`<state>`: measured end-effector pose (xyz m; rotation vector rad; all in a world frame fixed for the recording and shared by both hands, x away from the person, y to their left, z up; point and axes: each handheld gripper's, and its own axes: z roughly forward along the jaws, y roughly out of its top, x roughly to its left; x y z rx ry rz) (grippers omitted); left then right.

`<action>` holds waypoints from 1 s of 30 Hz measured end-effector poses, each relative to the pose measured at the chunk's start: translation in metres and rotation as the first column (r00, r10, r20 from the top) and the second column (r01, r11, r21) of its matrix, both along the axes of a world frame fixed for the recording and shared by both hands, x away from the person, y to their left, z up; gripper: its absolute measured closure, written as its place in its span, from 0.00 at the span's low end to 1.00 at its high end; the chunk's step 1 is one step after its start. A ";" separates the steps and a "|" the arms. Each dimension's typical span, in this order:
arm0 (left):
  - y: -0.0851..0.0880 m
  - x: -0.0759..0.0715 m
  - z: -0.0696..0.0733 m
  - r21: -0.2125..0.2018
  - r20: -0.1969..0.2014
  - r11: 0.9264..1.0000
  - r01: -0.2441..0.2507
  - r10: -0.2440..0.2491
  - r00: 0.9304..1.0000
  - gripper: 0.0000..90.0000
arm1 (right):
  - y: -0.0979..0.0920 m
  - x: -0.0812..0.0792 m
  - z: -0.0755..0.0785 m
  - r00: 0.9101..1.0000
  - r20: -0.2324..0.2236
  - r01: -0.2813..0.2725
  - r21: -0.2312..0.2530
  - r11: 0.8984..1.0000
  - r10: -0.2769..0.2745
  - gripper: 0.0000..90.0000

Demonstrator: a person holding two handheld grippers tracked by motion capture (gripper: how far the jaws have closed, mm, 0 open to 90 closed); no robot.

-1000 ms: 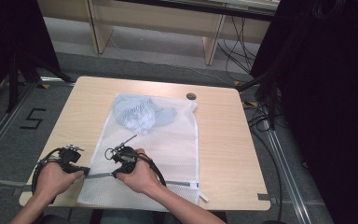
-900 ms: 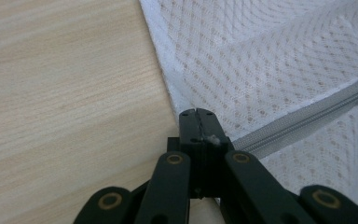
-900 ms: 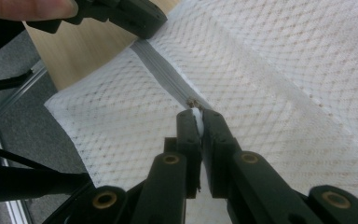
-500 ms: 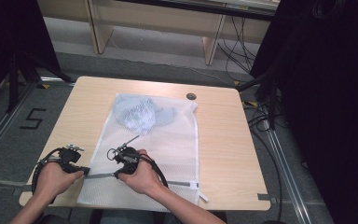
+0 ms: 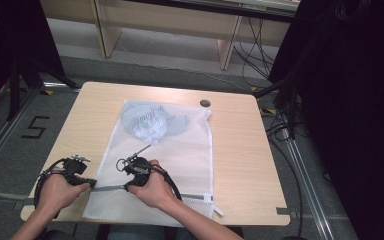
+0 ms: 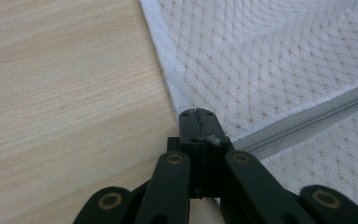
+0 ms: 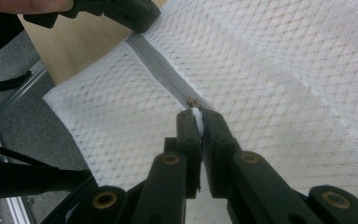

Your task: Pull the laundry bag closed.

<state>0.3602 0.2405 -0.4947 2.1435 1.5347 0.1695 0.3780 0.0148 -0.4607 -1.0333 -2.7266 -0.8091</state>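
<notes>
A white mesh laundry bag [image 5: 180, 150] lies flat on the wooden table [image 5: 240, 150], with a blue-grey garment [image 5: 150, 122] inside its far end. A grey zipper [image 5: 190, 196] runs across the bag's near end. My left gripper [image 5: 92, 184] is shut on the bag's left hem [image 6: 179, 100], right where the zipper [image 6: 307, 123] ends; its closed jaws [image 6: 196, 116] pinch the fabric. My right gripper [image 5: 127, 187] sits a little further right along the zipper. Its jaws [image 7: 196, 114] are shut on the small white zipper pull [image 7: 196, 116], with the closed zipper [image 7: 161, 65] stretching away to the left gripper [image 7: 121, 11].
A small dark round disc [image 5: 205, 103] lies on the table beyond the bag's far right corner. The table's near edge [image 5: 250, 220] runs just below the bag. Cables and dark stands [image 5: 285, 100] crowd the floor to the right; wooden furniture legs [image 5: 105, 30] stand behind.
</notes>
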 end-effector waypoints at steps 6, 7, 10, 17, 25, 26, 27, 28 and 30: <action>0.000 0.000 0.000 -0.001 0.002 1.000 0.000 0.000 1.000 1.00 | -0.001 -0.001 0.002 1.000 -0.019 0.018 -0.006 1.000 -0.018 0.97; 0.000 0.000 0.000 0.001 0.001 1.000 -0.001 0.001 1.000 1.00 | -0.001 0.000 0.002 1.000 -0.017 0.019 -0.005 1.000 -0.019 0.97; 0.000 0.000 0.000 0.000 0.001 1.000 -0.001 0.001 1.000 1.00 | -0.002 0.000 0.002 1.000 -0.013 0.009 -0.003 1.000 -0.009 0.97; 0.000 0.000 0.000 0.000 0.001 1.000 -0.001 0.001 1.000 1.00 | -0.004 -0.001 0.001 1.000 -0.008 0.010 0.002 1.000 -0.010 0.97; 0.000 0.000 -0.001 -0.005 0.008 1.000 0.000 0.000 1.000 1.00 | -0.005 -0.001 0.001 1.000 -0.008 0.012 -0.002 1.000 -0.012 0.97; 0.000 0.000 -0.001 -0.004 0.006 1.000 0.001 -0.001 1.000 1.00 | -0.006 -0.001 0.001 1.000 -0.008 0.015 -0.004 1.000 -0.015 0.97; 0.000 0.000 -0.001 -0.004 0.007 1.000 0.000 0.000 1.000 1.00 | -0.006 -0.001 0.001 1.000 -0.012 0.016 -0.002 1.000 -0.016 0.97; 0.000 0.000 -0.001 -0.005 0.007 1.000 0.001 -0.001 1.000 1.00 | -0.007 -0.001 0.002 1.000 -0.011 0.013 -0.004 1.000 -0.013 0.97; 0.000 0.000 -0.001 -0.005 0.007 1.000 0.000 0.000 1.000 1.00 | -0.008 0.000 0.002 1.000 -0.005 0.018 -0.004 1.000 -0.018 0.97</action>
